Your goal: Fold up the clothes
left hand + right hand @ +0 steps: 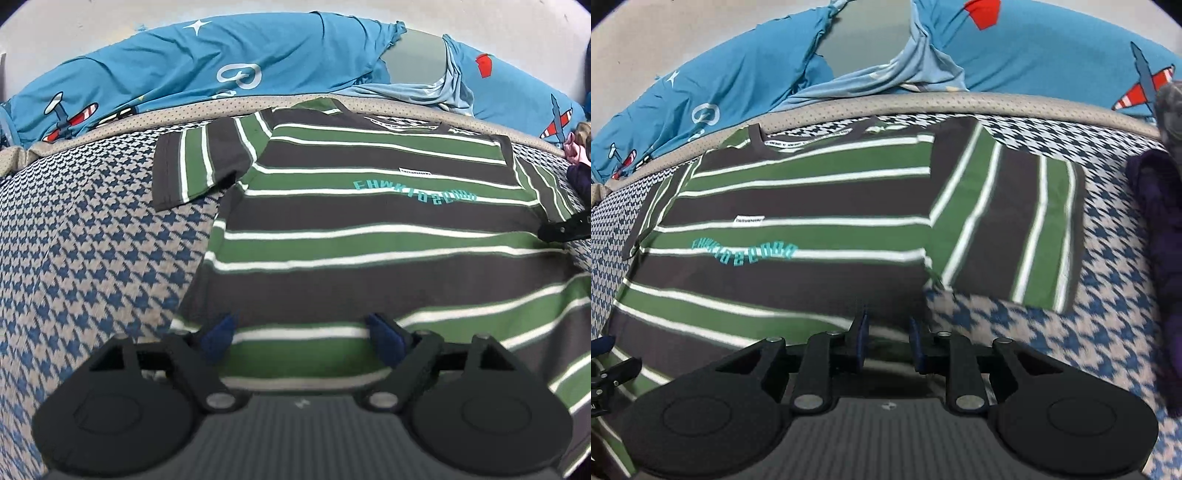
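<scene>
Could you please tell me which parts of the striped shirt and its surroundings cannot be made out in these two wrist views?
- Striped T-shirt hem: hidden behind the left gripper body in the left wrist view, and behind the right gripper in the right.
- Teal lettering: upside down and blurred, unreadable.
- White label: print too small.
- Dark purple garment: cut off by the right edge of the right wrist view.
</scene>
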{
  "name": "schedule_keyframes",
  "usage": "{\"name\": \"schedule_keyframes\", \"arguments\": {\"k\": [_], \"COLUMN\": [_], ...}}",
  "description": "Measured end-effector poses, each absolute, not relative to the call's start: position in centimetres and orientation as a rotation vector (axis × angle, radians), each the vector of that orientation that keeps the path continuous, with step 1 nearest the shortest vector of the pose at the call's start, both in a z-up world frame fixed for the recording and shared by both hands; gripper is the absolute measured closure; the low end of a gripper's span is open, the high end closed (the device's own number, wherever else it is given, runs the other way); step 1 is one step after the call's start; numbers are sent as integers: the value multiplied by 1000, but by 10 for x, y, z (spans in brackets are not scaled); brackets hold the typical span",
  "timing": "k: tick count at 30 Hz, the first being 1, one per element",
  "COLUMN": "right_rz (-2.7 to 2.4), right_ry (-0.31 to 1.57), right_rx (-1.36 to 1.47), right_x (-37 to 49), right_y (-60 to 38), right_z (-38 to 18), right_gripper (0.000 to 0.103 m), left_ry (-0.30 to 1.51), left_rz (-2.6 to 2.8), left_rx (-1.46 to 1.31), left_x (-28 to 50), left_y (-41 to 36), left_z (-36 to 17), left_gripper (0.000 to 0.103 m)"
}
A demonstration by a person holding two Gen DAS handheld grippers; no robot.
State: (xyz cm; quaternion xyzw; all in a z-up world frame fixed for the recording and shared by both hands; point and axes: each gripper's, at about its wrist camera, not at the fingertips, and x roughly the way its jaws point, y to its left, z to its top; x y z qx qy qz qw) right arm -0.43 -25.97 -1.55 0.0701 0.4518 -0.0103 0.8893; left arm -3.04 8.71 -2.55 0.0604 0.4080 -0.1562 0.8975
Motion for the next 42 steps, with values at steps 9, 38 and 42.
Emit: {"name": "schedule_keyframes", "arguments": {"k": [9,38,42], "right_rz": [-68,-21,1], "right_ry": [912,944,959], "right_rx": [259,346,376], "right_x": [-45,-169,-180], "right_y": [-274,-266,-266], "right_z": [-3,-9,-12], "right_gripper": [79,67,66], "left_ry": [842,832,833], "left_rz": [-309,-351,-350], "left_rx": [119,126,124], "left_x": [-49,-80,-79], "left_y": [89,71,71], "left_z": [-23,-20,-19], "left_gripper": [22,18,18]}}
